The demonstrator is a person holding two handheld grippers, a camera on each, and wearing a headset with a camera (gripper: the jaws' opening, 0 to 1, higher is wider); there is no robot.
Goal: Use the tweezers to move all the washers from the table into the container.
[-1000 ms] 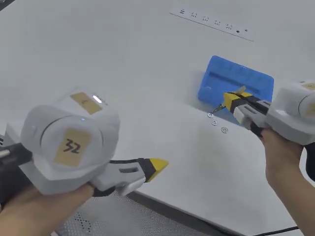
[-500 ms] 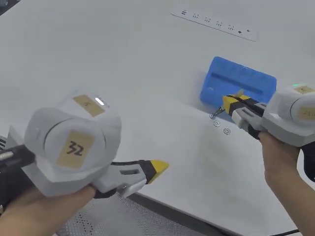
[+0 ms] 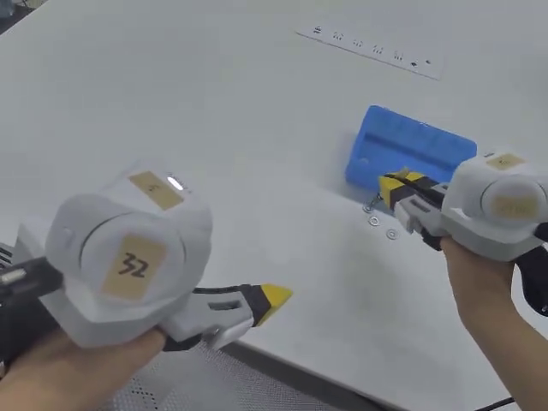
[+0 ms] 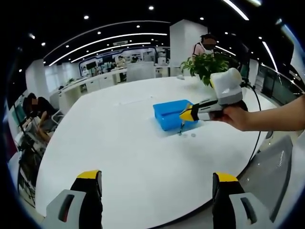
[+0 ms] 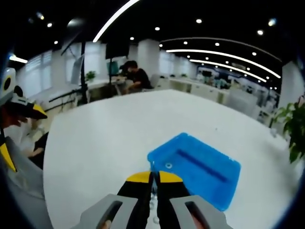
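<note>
Blue container [image 5: 200, 167] holds one washer [image 5: 168, 165]; right gripper [image 5: 153, 177] pinches tweezers [image 3: 374, 201]; left gripper [image 4: 156, 176] wide

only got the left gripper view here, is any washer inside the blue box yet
Observer: Yes. The right gripper view shows one washer lying in the blue box, near a corner.
Operator: how many are out on the table
Observer: The head view shows what look like three loose washers on the table, just off the box's near edge. The picture is blurry there.
Operator: are the tweezers actually gripped
Observer: In its own view the right gripper has its jaws nearly together on the thin tweezers.
</note>
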